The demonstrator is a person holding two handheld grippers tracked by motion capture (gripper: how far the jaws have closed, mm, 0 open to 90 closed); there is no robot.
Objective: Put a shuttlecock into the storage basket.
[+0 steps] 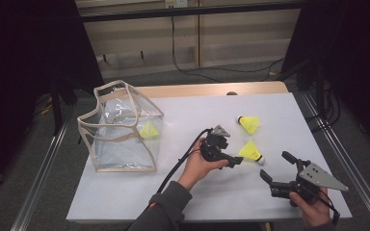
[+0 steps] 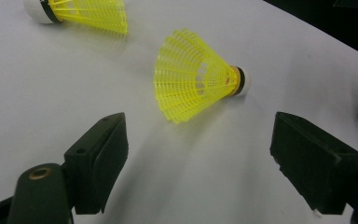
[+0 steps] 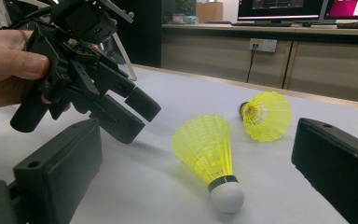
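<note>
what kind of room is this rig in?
Probably a lab or office workspace set up for recording. A white table stands inside a metal frame, computer monitors sit on a bench behind, and a wall socket feeds loose cables on the floor.

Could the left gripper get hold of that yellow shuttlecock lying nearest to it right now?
Probably yes. The left gripper points at the nearest shuttlecock, its fingers are apart, and bare white table lies between them and the shuttlecock.

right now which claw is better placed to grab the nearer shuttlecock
Left. The left claw is open and aimed at the nearer shuttlecock, just short of its skirt. The right claw, also open, sits farther back.
</note>
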